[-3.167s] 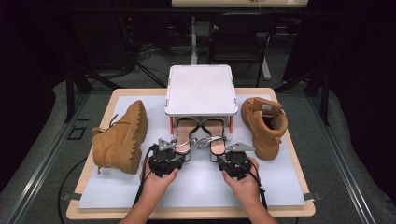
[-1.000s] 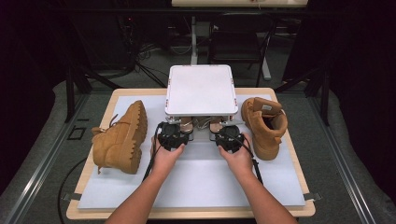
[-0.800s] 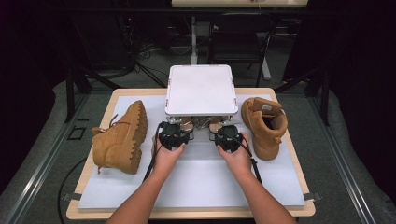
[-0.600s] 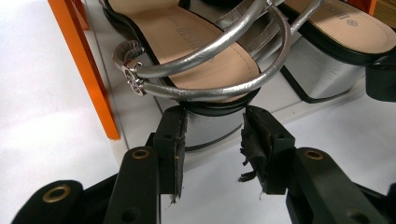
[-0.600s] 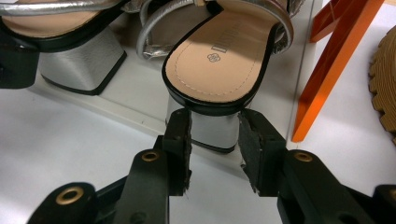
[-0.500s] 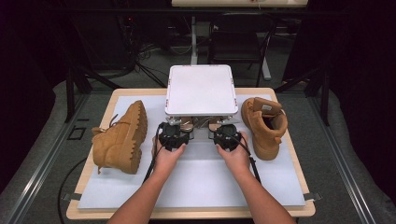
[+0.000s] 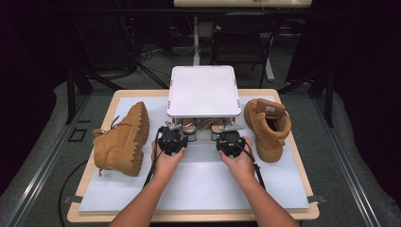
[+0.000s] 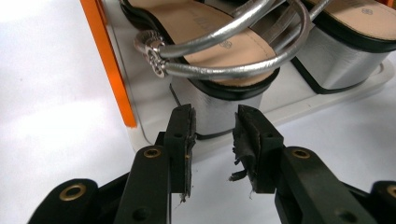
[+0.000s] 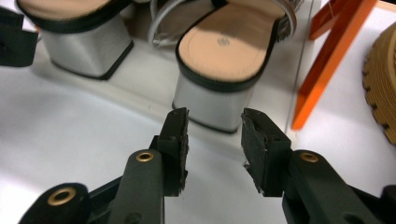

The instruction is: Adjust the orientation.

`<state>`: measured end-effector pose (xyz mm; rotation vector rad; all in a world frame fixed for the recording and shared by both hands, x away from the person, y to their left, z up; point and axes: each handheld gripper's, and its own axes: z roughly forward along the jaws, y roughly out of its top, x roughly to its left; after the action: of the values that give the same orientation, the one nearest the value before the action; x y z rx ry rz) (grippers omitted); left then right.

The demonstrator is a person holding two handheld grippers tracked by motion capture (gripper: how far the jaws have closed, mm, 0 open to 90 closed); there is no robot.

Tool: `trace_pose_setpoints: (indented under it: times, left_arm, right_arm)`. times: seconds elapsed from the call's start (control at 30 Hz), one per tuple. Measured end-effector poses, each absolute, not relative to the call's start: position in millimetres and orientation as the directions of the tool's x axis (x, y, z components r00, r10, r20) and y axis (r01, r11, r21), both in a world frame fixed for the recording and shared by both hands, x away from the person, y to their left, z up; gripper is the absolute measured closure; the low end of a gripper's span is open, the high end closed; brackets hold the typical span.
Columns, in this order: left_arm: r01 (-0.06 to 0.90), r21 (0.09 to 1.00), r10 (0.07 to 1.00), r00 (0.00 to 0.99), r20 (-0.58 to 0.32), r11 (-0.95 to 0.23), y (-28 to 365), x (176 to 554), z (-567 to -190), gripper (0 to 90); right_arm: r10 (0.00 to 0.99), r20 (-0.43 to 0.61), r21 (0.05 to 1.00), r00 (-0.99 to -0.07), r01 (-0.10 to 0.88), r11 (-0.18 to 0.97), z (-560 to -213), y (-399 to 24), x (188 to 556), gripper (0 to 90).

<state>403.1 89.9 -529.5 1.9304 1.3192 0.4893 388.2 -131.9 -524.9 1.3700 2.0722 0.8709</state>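
The silver sandals (image 7: 204,126) sit side by side on the lower shelf of a small white rack (image 7: 203,90) at the far middle of the worktop (image 7: 198,184), heels toward the person. The left sandal (image 8: 219,60) has silver straps looped over a tan insole and a blocky silver heel. The right sandal (image 9: 224,51) shows the same tan insole and silver heel. The left gripper (image 8: 212,140) points at the left sandal's heel; its fingers (image 8: 180,135) have just been closing, yet they stand partly apart just in front of the heel, holding nothing. The right gripper (image 9: 212,140) faces the right sandal's heel the same way; its fingers (image 9: 175,140) have just been opening and grip nothing. An orange rack leg (image 8: 108,60) stands left of the left sandal. A tan boot (image 7: 124,141) lies on its side at the left of the rack, and a second tan boot (image 7: 267,127) stands upright at the right.
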Motion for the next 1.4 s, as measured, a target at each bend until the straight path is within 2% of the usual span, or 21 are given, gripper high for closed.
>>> trace_pose_setpoints:
  times: [0.23, 0.33, 0.5, 0.67, 0.8, 0.9, 0.97, 1.13, 1.23, 1.3, 1.33, 1.4]
  left_arm:
    - [0.621, 0.755, 0.896, 0.432, -0.103, -0.212, 98.1, 383.4, -523.6, 63.2]
    - [0.611, 0.759, 0.885, 0.454, -0.104, -0.224, 104.4, 372.9, -520.9, 59.8]
    - [0.663, 0.713, 0.851, 0.492, -0.185, -0.228, 117.2, 358.5, -525.4, 56.2]
    - [0.646, 0.71, 0.818, 0.549, -0.174, -0.282, 124.6, 347.8, -532.3, 54.8]
    - [0.597, 0.722, 0.826, 0.561, -0.064, -0.35, 126.7, 336.4, -532.9, 49.2]
    - [0.614, 0.708, 0.827, 0.557, -0.076, -0.348, 128.0, 332.4, -532.7, 48.0]
    - [0.611, 0.713, 0.829, 0.554, -0.073, -0.345, 131.3, 327.0, -532.6, 42.4]
    - [0.626, 0.705, 0.838, 0.539, -0.082, -0.333, 139.4, 319.9, -534.2, 33.3]
    - [0.629, 0.704, 0.827, 0.552, -0.105, -0.33, 144.8, 315.1, -534.5, 30.8]
    - [0.625, 0.705, 0.82, 0.561, -0.109, -0.334, 146.0, 312.8, -534.0, 29.2]
    - [0.623, 0.709, 0.817, 0.565, -0.116, -0.33, 146.7, 310.3, -532.7, 29.0]
    - [0.626, 0.696, 0.809, 0.578, -0.109, -0.353, 149.1, 309.1, -528.9, 29.3]
  right_arm:
    - [0.911, -0.055, 0.748, -0.409, 0.587, 0.309, -518.7, -141.9, 362.3, 60.3]
    - [0.897, -0.07, 0.734, -0.436, 0.586, 0.343, -516.7, -144.7, 351.1, 64.3]
    - [0.882, -0.033, 0.729, -0.469, 0.593, 0.343, -513.4, -151.8, 336.4, 65.6]
    - [0.866, 0.005, 0.738, -0.5, 0.586, 0.334, -515.8, -160.2, 322.1, 54.1]
    - [0.863, -0.044, 0.769, -0.503, 0.534, 0.35, -522.2, -168.5, 310.3, 48.3]
    - [0.863, -0.026, 0.766, -0.504, 0.545, 0.341, -527.6, -174.3, 304.2, 47.6]
    - [0.866, -0.008, 0.759, -0.499, 0.561, 0.33, -532.1, -179.1, 297.4, 46.1]
    - [0.875, -0.002, 0.734, -0.485, 0.593, 0.33, -535.4, -181.4, 292.1, 31.4]
    - [0.883, 0.023, 0.729, -0.468, 0.613, 0.305, -537.1, -183.9, 289.0, 21.2]
    - [0.885, 0.032, 0.727, -0.464, 0.618, 0.298, -537.0, -184.4, 288.4, 19.4]
    - [0.881, 0.037, 0.726, -0.473, 0.618, 0.301, -535.4, -184.2, 287.7, 15.5]
    - [0.872, 0.023, 0.728, -0.489, 0.606, 0.32, -535.7, -184.3, 288.2, 15.3]
